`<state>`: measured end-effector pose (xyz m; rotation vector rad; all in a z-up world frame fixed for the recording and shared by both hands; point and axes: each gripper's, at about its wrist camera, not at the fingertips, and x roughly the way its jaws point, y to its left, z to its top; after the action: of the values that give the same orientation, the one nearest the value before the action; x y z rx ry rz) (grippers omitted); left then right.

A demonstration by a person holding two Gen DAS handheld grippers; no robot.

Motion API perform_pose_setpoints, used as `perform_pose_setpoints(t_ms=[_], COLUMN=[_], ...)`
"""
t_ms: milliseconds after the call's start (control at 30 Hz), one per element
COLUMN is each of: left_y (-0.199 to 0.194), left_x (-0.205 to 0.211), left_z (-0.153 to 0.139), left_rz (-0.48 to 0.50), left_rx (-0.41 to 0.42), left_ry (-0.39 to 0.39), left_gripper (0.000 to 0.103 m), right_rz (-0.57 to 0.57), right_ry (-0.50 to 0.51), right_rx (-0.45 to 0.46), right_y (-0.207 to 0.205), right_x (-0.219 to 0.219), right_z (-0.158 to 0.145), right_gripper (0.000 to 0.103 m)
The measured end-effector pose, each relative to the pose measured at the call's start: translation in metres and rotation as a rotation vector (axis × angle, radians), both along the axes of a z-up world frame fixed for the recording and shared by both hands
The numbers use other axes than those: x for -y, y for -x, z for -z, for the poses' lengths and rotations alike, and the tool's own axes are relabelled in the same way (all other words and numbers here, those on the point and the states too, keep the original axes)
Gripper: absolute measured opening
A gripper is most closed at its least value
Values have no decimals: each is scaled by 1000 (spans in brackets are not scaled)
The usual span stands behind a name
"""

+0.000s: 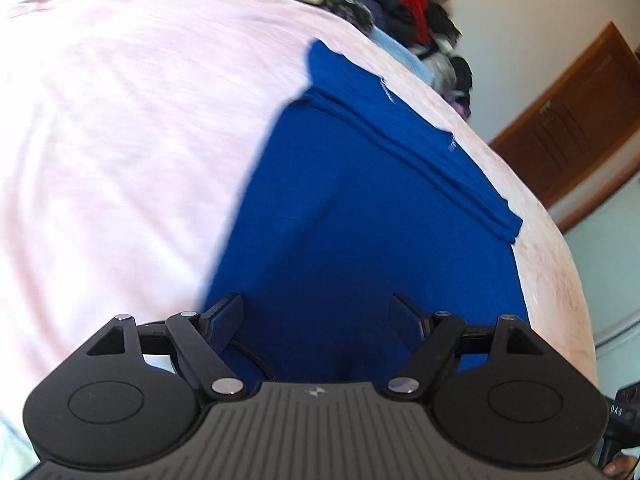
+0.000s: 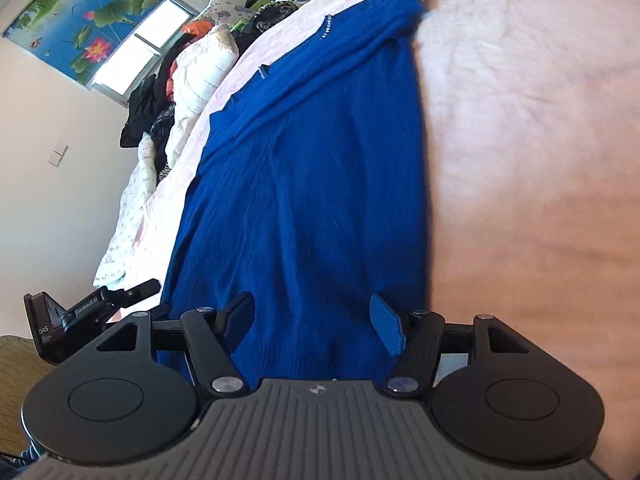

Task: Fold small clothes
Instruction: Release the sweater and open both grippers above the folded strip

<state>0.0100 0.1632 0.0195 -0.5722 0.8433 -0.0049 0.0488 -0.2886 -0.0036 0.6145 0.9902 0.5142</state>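
We see a deep blue knitted garment (image 1: 360, 208) lying flat on a pale pink bedspread (image 1: 120, 140), one long strip folded inward along its far edge. Its near hem is cut off behind both tools, and the left view is blurred. Our left gripper (image 1: 322, 320) hovers low over the hem, its jaws spread wide, grasping nothing. Our right gripper (image 2: 314, 322) sits likewise over the hem, also released. A heap of mixed clothes (image 1: 404, 8) lies beyond.
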Motion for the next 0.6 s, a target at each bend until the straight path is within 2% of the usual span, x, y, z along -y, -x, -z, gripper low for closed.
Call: perform_pose_setpoints(t_ms=[67, 200, 267, 333, 400, 600], left_y=[16, 47, 51, 48, 47, 43], left_x=[-23, -55, -63, -66, -63, -58], left_z=[-4, -16, -10, 7, 21, 32], left_rz=[-76, -129, -136, -141, -140, -105], left_rx=[-26, 27, 11, -37, -66, -82], left_ry=[-35, 39, 115, 224, 298, 356], left_gripper=[81, 81, 83, 82, 83, 84], right_rz=[21, 59, 72, 90, 107, 127], right_ry=[-10, -28, -41, -52, -69, -118], right_rx=[-2, 5, -7, -34, -54, -79], right_y=[14, 31, 35, 34, 36, 46], right_x=[8, 14, 19, 24, 29, 38], right_z=[0, -3, -1, 3, 6, 14], right_gripper=[68, 72, 72, 72, 72, 73])
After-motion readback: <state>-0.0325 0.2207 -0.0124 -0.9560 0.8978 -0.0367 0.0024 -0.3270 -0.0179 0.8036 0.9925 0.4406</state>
